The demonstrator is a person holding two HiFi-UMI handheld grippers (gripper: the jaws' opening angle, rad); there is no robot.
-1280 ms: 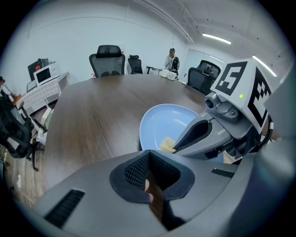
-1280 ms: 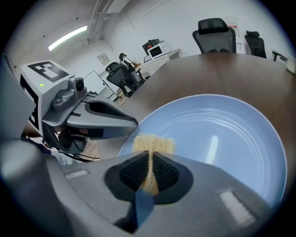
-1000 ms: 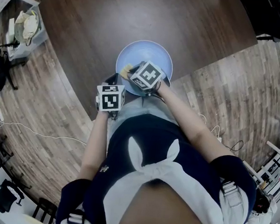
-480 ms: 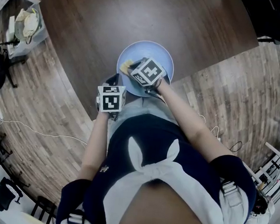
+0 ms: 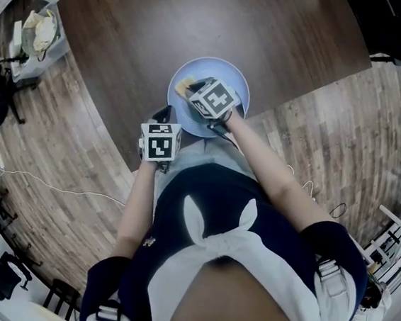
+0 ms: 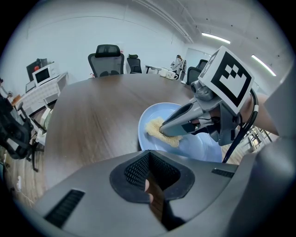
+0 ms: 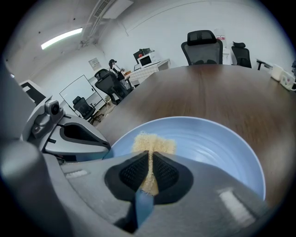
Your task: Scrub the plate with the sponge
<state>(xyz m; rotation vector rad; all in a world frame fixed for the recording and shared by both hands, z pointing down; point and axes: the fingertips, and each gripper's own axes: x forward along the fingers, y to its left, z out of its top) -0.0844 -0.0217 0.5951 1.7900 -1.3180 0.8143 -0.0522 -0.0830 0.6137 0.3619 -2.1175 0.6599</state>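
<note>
Got the right gripper (image 7: 149,171) clamped on the sponge (image 7: 152,143), yellow and coarse, squashed thin, pressed onto the pale blue plate (image 7: 222,148) around its 10 o'clock. Also got the left gripper (image 6: 149,180) pinched shut, empty, by the rim at 7 o'clock.

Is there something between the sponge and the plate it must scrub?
Nothing visible does. The right gripper is shut on the sponge, which rests inside the blue plate. The left gripper is beside the plate's rim, not over it.
</note>
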